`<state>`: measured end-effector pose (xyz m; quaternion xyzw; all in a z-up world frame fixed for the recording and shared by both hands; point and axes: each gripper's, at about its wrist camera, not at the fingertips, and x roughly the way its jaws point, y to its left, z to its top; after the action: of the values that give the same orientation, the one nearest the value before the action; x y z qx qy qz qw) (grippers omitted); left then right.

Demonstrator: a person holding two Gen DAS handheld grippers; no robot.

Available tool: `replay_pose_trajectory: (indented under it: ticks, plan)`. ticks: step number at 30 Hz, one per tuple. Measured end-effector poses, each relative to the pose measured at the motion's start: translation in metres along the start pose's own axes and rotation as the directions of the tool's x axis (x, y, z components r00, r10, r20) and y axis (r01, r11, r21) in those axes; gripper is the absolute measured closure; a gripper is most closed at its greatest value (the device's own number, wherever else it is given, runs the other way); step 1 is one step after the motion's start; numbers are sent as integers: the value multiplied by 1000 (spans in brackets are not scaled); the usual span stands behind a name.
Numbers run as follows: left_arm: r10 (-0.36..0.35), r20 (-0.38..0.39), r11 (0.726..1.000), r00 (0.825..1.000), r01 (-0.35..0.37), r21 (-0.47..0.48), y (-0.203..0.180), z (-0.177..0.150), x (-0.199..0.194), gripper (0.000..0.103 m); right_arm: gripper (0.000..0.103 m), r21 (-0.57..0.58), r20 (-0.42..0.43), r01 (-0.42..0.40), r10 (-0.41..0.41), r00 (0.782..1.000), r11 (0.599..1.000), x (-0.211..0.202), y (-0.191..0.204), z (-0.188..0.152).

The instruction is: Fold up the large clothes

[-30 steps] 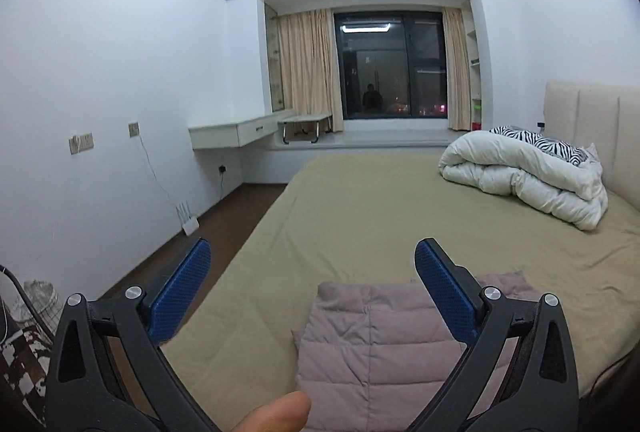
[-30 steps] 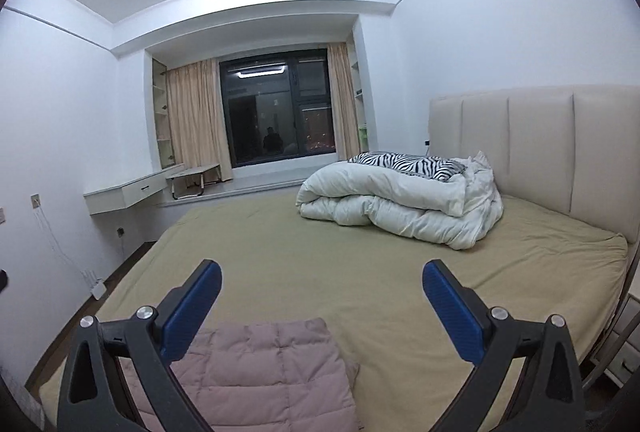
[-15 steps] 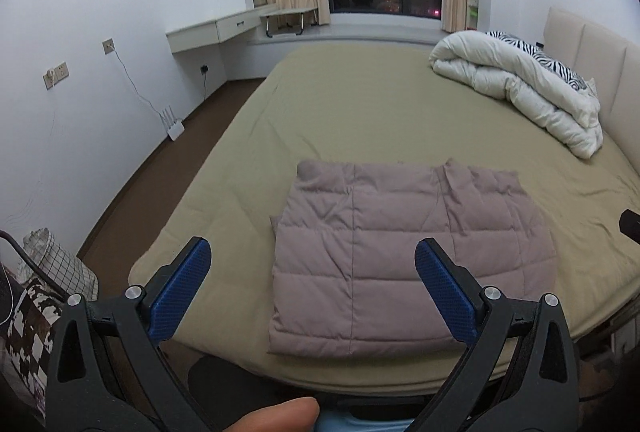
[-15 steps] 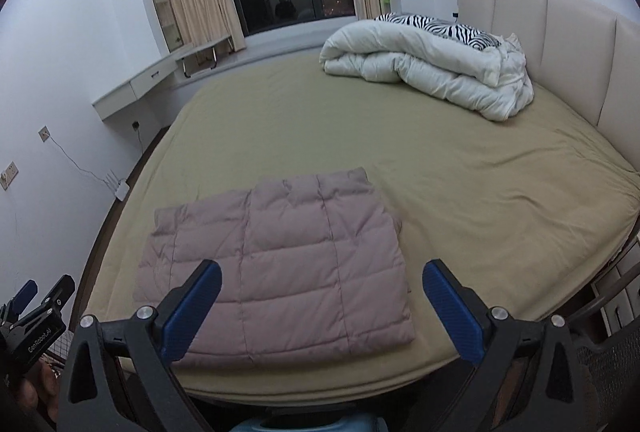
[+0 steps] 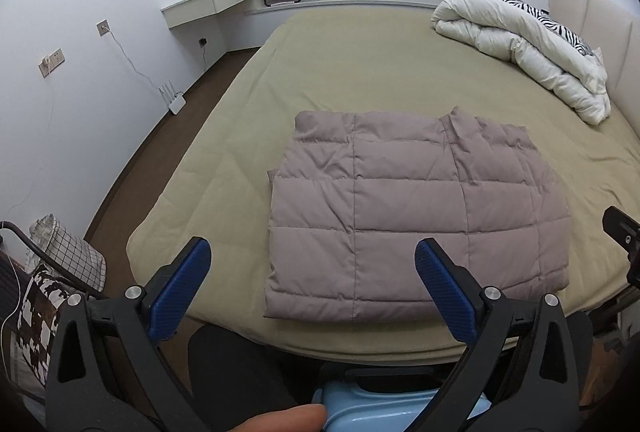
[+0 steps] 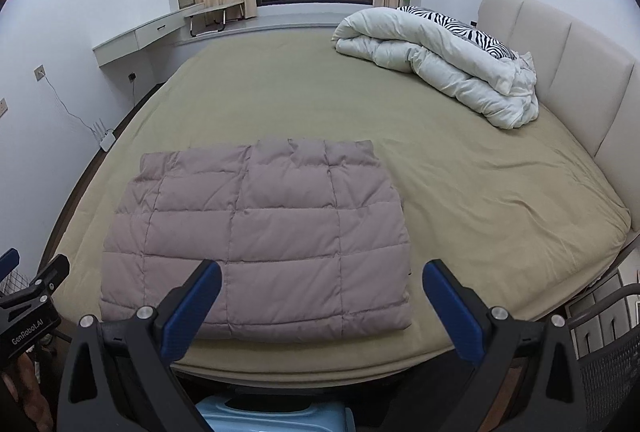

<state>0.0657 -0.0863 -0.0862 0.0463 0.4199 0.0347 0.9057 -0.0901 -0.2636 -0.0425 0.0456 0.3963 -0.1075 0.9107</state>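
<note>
Quilted mauve jacket point(image 5: 416, 216) lies folded square, flat on bed point(image 5: 360, 72)

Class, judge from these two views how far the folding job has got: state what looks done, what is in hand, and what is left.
Done: the mauve quilted jacket lies folded into a flat rectangle near the front edge of the bed. In hand: nothing; the left tongs and right tongs are both open, apart from the jacket. Left: possibly one more fold or none; no other unfolded garment is in view.

Left gripper point(image 5: 312, 278) fingers spread, right gripper point(image 6: 320, 290) likewise, seemingly empty
</note>
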Motion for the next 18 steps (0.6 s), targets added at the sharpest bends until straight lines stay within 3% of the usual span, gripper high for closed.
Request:
replay_pose_trajectory:
  ticks: [18]
  plan:
    - [-29,-57,999,998,28,-20,-1,-2,20,0,0,-43,-39,-14,12,999,999,10,18,-12]
